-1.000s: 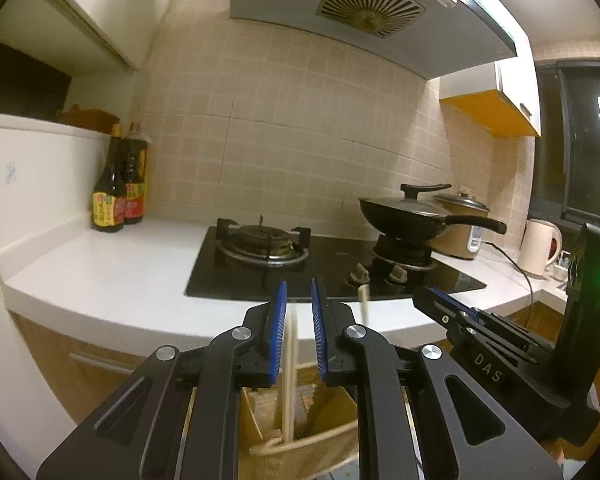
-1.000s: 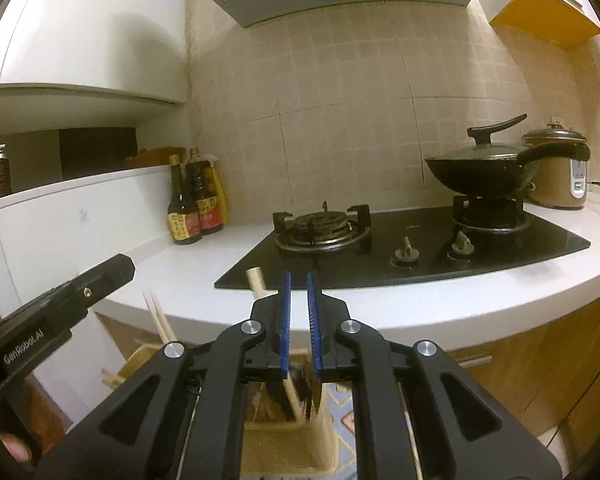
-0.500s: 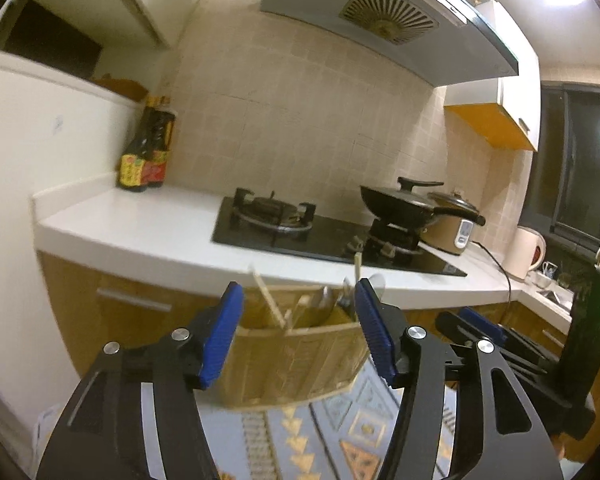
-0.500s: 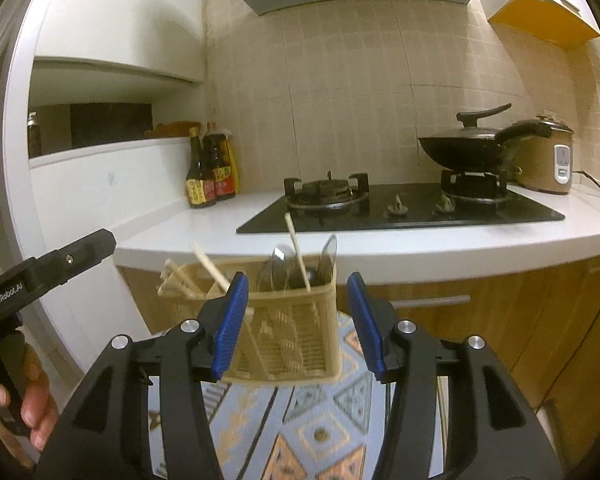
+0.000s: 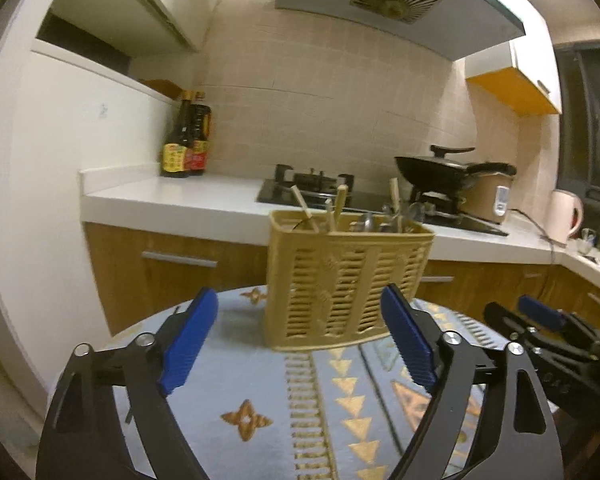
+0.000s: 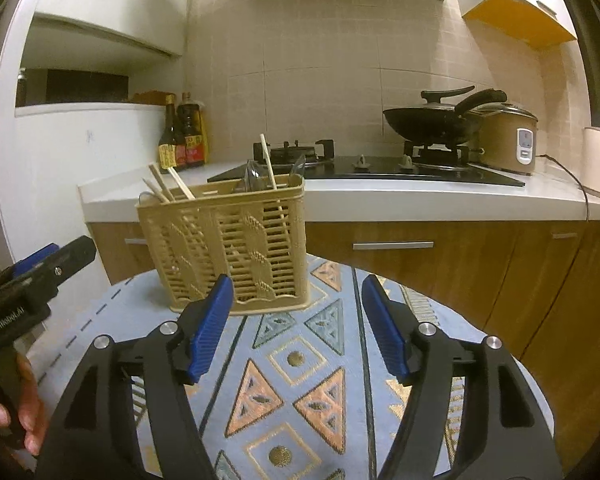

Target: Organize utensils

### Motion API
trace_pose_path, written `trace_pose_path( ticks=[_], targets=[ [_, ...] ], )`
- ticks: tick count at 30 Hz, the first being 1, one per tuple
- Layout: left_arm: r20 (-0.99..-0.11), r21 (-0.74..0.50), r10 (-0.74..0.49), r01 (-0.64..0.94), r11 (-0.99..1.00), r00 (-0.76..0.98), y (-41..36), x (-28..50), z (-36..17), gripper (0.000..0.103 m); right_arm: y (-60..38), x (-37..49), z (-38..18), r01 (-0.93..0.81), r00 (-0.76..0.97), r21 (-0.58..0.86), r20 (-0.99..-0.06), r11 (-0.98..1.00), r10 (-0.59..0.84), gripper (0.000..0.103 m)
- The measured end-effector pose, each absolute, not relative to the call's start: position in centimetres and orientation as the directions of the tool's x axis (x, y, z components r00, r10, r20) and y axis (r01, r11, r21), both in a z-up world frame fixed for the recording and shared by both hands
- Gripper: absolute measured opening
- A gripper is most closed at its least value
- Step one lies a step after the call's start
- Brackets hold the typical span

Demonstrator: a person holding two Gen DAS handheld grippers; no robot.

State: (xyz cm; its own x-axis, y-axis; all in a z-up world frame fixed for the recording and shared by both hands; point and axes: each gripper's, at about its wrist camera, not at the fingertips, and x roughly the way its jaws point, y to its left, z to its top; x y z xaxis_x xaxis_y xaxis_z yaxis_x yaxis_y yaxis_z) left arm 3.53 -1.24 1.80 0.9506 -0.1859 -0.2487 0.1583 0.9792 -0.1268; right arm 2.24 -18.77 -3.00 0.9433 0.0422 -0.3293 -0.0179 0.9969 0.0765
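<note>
Utensil caddy [image 6: 224,248] stands upright near the far edge of the round table [image 6: 292,384], chopsticks [image 6: 269,162] & spoons [image 5: 374,222] already slotted inside. Left gripper [image 5: 300,344] and right gripper [image 6: 296,328] both spread wide, holding nothing. Nothing loose on the cloth; task looks about done.

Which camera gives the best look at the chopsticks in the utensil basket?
The right wrist view: the chopsticks stand out against the white counter, above the basket rim. In the left wrist view they are blurrier and mix with spoons against the dark stove.
</note>
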Motion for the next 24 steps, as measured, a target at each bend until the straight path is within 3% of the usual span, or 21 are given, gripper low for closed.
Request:
trace_pose_path(
  ticks=[3,24],
  targets=[
    [-0.254,-0.098,-0.160,0.139,0.985,0.954,-1.3,3.7,1.5,0.091,-18.8,2.1,-3.0,-0.026,0.946,0.093,-0.321,0.995,0.054,0.079],
    [-0.263,-0.028,-0.029,0.022,0.999,0.964,0.1,4.0,0.1,0.095,-17.0,3.7,-4.4,-0.032,0.904,0.045,-0.425,0.998,0.048,0.079]
  ],
)
